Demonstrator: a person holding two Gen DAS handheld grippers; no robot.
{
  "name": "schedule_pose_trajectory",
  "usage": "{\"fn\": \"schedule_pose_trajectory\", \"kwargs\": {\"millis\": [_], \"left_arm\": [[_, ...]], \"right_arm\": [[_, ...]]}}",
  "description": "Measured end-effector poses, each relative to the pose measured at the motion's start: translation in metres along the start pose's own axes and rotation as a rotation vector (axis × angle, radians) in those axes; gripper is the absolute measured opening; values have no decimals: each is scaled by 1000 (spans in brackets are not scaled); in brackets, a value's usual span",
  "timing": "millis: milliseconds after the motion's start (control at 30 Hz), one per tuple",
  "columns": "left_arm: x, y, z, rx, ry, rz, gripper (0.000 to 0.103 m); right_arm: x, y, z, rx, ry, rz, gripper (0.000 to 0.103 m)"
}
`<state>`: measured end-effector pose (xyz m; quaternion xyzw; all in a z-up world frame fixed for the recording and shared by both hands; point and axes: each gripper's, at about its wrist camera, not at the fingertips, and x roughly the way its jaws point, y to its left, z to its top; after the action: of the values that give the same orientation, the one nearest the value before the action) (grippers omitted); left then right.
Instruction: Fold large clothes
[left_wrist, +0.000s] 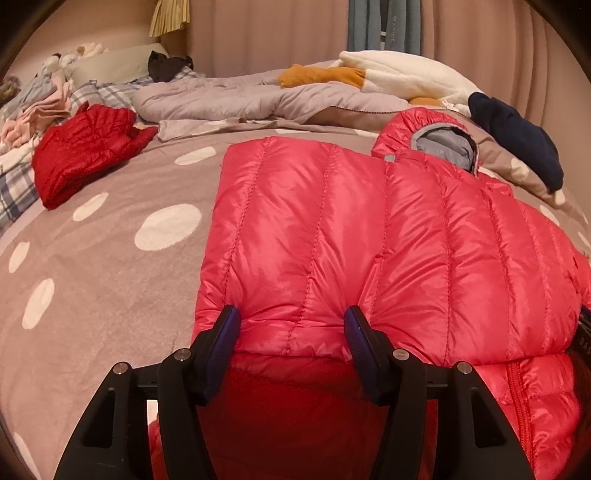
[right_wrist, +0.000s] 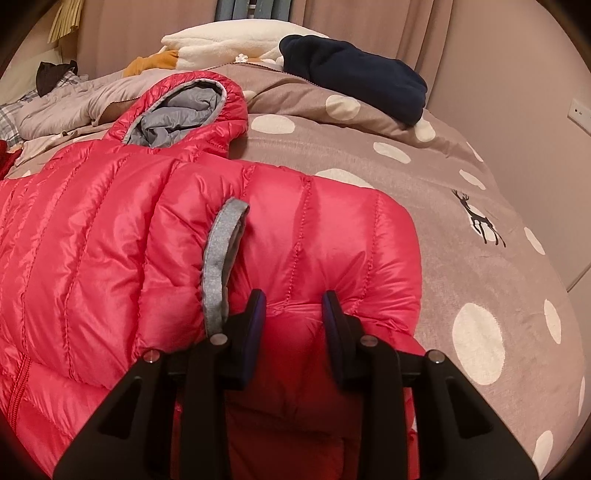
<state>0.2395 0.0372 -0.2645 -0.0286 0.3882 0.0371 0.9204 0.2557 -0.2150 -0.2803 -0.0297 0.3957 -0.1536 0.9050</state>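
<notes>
Both tongs were clamped on the near edge of the jacket (left_wrist: 369, 229): the left tongs (left_wrist: 291, 325) pinched a puffed fold by the jacket's left side, jaws fairly far apart because the padding filled them, and the right tongs (right_wrist: 293, 308) gripped a narrower bunch near the right side, just beside the grey cuff (right_wrist: 218, 266).

By size, the bed (left_wrist: 110, 229) came first, its taupe cover dotted white, with a small deer print (right_wrist: 480, 221) near the right edge. The pink quilted jacket lay across its middle, already doubled over itself, the zipper layer showing underneath at the near edge. Its hood (right_wrist: 184, 107), grey-lined, pointed toward the far side. Behind it lay a white blanket (left_wrist: 399, 74) and a navy garment (right_wrist: 354, 77); to the left sat a folded red jacket (left_wrist: 81, 151).

The jacket looked light, soft and springy, with a slick shell likely to slide in the jaws and puff back open after a fold. Deep bites across a quilt seam at the two near corners seemed the safest hold, since the stitching gives the smooth fabric something to catch. Pressing the air out would probably help it stay folded.
</notes>
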Motion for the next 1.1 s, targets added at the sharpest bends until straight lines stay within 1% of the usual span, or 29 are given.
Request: {"fn": "schedule_pose_trajectory", "kwargs": {"millis": [167, 333, 800, 833, 867, 900, 933, 1000, 1033, 1100], "left_arm": [[0, 0, -1, 1, 0, 3, 60], [1, 1, 0, -3, 0, 10, 67], [0, 1, -1, -6, -1, 14, 73], [0, 1, -1, -6, -2, 19, 77], [0, 1, -1, -9, 0, 39, 83], [2, 2, -1, -20, 11, 80, 103], [6, 6, -1, -44, 33, 109, 103], [13, 19, -2, -114, 66, 24, 103], [14, 25, -3, -148, 73, -4, 103], [14, 32, -4, -187, 71, -32, 102]], "right_arm": [[-2, 1, -1, -7, -4, -13, 33], [-2, 1, -1, -8, -6, -20, 34], [-3, 1, -1, -4, -13, -36, 38], [-4, 1, -1, -3, -16, -36, 39], [-4, 0, -1, -1, -19, -39, 39], [-5, 0, -1, -2, -18, -41, 40], [-5, 1, -1, -4, -15, -42, 40], [-6, 2, 0, -12, -12, -52, 41], [-8, 2, 0, -16, -11, -54, 41], [-12, 1, 0, -18, -7, -50, 43]]}}
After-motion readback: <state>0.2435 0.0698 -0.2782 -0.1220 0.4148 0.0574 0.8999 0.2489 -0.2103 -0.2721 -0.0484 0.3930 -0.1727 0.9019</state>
